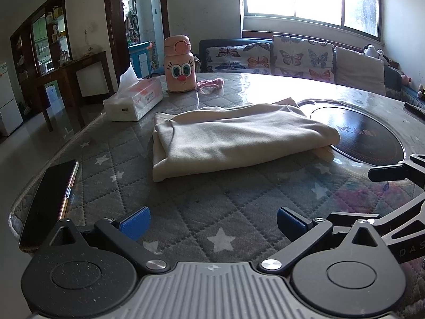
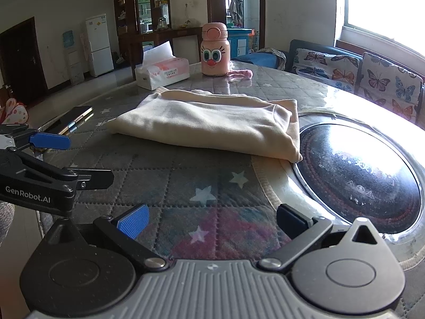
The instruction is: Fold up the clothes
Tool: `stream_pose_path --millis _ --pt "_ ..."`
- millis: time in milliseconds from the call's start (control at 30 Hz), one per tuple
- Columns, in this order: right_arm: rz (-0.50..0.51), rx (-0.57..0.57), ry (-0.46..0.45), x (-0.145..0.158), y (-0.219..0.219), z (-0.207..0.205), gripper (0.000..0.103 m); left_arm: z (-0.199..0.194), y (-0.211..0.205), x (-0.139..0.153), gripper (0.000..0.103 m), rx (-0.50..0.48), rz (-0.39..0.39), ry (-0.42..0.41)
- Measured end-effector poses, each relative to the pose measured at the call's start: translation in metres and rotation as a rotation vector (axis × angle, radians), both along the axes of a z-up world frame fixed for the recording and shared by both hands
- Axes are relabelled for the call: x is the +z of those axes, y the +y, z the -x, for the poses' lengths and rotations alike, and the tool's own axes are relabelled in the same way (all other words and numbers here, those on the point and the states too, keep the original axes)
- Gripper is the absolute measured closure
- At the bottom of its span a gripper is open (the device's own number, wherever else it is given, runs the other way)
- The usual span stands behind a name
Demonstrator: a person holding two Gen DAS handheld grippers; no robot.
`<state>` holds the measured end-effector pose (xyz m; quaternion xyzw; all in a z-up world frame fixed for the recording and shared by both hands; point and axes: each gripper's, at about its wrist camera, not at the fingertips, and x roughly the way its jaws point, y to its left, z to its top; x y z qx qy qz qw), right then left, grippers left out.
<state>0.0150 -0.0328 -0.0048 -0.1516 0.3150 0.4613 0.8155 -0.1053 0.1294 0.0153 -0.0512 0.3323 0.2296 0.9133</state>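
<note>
Spread fingers (image 1: 135, 222) face folded cloth (image 1: 239, 138) beyond

Folded garment (image 1: 233, 138): plain cream, no print. Table cover (image 1: 186, 212): grey quilted, white stars, a pink-blue patch near the right. Inset disc (image 2: 366, 175): glossy black. Bottle (image 1: 180, 63): pink, cartoon eyes, red nose. Tissue pack (image 1: 135, 101): white with pink print. Phone (image 1: 47, 202): black, gold edge. Sofa cushions (image 1: 302, 55): white, multicoloured butterflies. Gripper pads (image 1: 135, 222): blue on black fingers.
</note>
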Motion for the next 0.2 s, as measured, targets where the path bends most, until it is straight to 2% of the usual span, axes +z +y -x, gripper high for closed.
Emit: stream_pose_path --millis 200 --pt "-0.001 0.001 0.005 -0.0009 0.0025 -0.0022 0.0 -0.0027 0.003 0.0001 0.0 -0.002 -0.014 -0.001"
